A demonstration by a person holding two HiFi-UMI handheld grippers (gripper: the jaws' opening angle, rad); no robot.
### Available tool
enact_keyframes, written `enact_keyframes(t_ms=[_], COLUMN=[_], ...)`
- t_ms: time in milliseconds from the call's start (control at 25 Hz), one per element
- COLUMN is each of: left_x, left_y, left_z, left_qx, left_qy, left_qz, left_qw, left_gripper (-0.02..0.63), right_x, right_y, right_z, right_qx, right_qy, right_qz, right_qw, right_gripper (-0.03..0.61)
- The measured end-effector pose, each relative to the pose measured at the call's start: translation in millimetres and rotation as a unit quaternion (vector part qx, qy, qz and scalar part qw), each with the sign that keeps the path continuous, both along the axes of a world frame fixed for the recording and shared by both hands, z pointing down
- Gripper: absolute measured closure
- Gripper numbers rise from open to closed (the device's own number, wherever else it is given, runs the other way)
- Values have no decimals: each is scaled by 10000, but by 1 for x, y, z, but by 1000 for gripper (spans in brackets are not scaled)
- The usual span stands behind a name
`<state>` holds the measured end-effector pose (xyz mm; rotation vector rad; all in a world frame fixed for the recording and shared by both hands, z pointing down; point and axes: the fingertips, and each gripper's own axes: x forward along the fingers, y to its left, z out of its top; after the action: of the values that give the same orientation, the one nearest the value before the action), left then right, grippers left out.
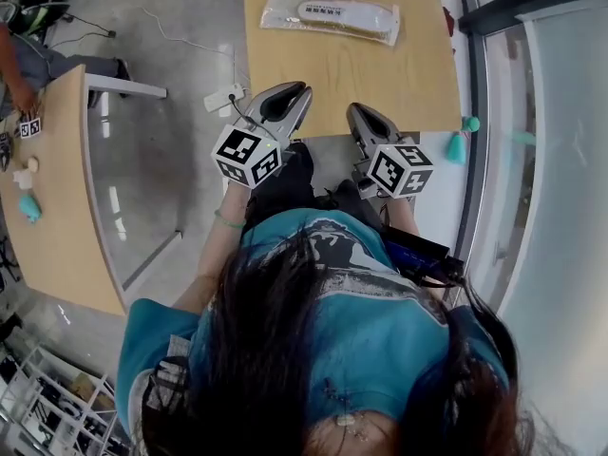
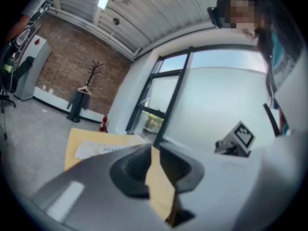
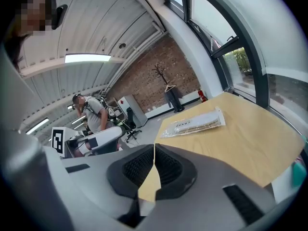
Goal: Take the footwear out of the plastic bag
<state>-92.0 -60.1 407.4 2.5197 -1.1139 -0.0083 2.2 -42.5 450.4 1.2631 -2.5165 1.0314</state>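
Observation:
The clear plastic bag [image 1: 330, 15] with a pale flat piece of footwear inside lies at the far end of the wooden table [image 1: 351, 74]. It also shows as the bag [image 2: 96, 148] in the left gripper view and the bag [image 3: 195, 122] in the right gripper view. Both grippers hover over the table's near edge, well short of the bag. My left gripper [image 1: 302, 88] [image 2: 153, 149] has its jaws a narrow crack apart, with nothing between them. My right gripper [image 1: 353, 109] [image 3: 154, 146] is shut and empty.
A curved wooden table [image 1: 57, 188] at the left carries a teal object [image 1: 28, 207] and a marker cube [image 1: 30, 126]. Teal items [image 1: 459, 145] sit by the glass wall on the right. A power strip [image 1: 223, 98] lies on the floor. A person [image 3: 91, 112] stands in the background.

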Motion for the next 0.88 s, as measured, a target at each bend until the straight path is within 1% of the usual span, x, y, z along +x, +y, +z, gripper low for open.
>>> enact_keyframes(t_ms=[160, 280, 440, 520, 600, 680, 800, 840, 880], left_x=[-6, -2, 1, 3, 5, 7, 6, 6, 7], left_y=[-35, -47, -61, -67, -73, -82, -93, -97, -101], left_z=[18, 34, 55, 64, 68, 70, 70, 71, 71], left_qx=[-236, -436, -615, -705, -750, -741, -669, -657, -658], left_qy=[221, 217, 110, 83, 57, 22, -51, -77, -91], left_qz=[157, 444, 725, 829, 894, 890, 813, 774, 718], left_qw=[9994, 9978, 9954, 9940, 9932, 9933, 9944, 9948, 9952], left_gripper=[565, 565, 565, 565, 565, 565, 565, 565, 565], right_x=[5, 9, 5, 5, 8, 17, 32, 36, 41], right_y=[-25, -33, -46, -55, -70, -89, -116, -125, -134], right_z=[12, 20, 42, 51, 55, 60, 73, 78, 84], right_qx=[-237, -460, -701, -825, -929, -1066, -1424, -1574, -1736], right_qy=[129, 147, 262, 195, -23, -306, -847, -1075, -1331], right_qz=[417, 715, 712, 698, 743, 906, 1146, 1188, 1229], right_qw=[9988, 9963, 9947, 9940, 9929, 9897, 9795, 9744, 9680], right_gripper=[563, 563, 563, 563, 563, 561, 558, 533, 470])
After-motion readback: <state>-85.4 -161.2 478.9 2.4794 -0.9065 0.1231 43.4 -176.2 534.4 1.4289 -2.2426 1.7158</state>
